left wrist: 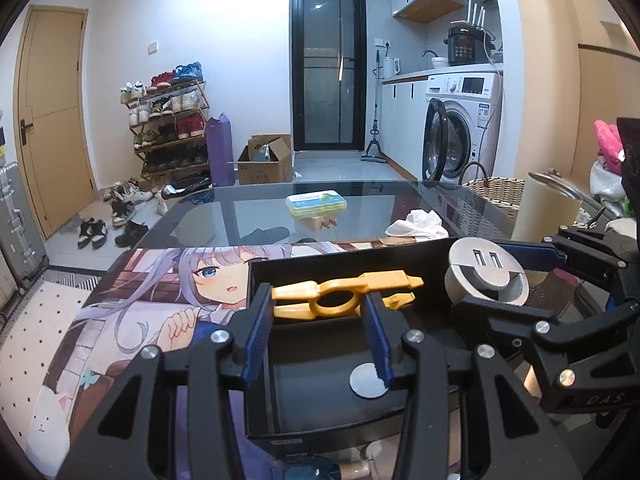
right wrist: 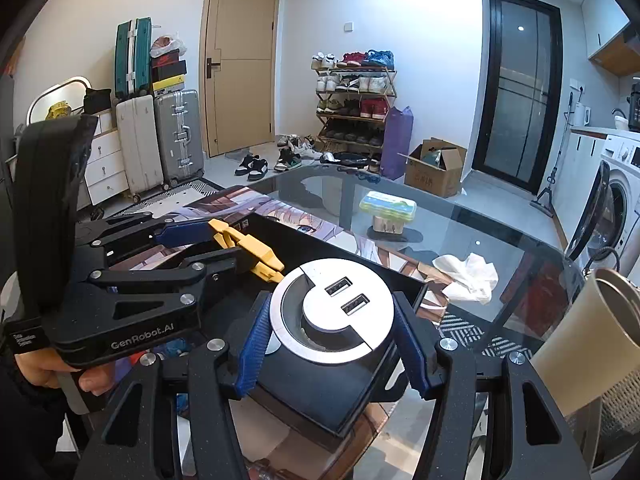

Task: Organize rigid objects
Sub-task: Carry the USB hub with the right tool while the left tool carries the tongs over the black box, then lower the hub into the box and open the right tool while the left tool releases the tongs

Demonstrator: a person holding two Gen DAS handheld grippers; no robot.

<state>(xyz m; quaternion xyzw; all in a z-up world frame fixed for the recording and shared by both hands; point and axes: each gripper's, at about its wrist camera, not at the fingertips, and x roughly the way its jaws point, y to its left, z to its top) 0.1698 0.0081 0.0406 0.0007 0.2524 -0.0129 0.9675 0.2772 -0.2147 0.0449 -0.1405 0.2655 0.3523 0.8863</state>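
A yellow plastic puller tool (left wrist: pixel 344 294) hangs crosswise over the open black box (left wrist: pixel 344 254), with my left gripper (left wrist: pixel 318 300) shut on its ring-shaped middle. On the box floor lies a flat silver disc (left wrist: pixel 366 382). To the right, my right gripper (left wrist: pixel 500 280) is shut on a round silver USB socket (left wrist: pixel 486 276). In the right wrist view the USB socket (right wrist: pixel 332 312) sits between the blue pads of the right gripper (right wrist: pixel 332 308), above the near end of the black box (right wrist: pixel 304 240). The left gripper (right wrist: pixel 224 244) holds the yellow tool (right wrist: pixel 252 254) at the left.
The box rests on a printed anime mat (left wrist: pixel 160 300) on a glass table (left wrist: pixel 248 216). Farther back lie a yellow-green lidded case (left wrist: pixel 316 202), a plug adapter (left wrist: pixel 320 224) and a crumpled white tissue (left wrist: pixel 418 224). A beige cylinder (left wrist: pixel 544 208) and a wicker basket (left wrist: pixel 496 192) stand at the right.
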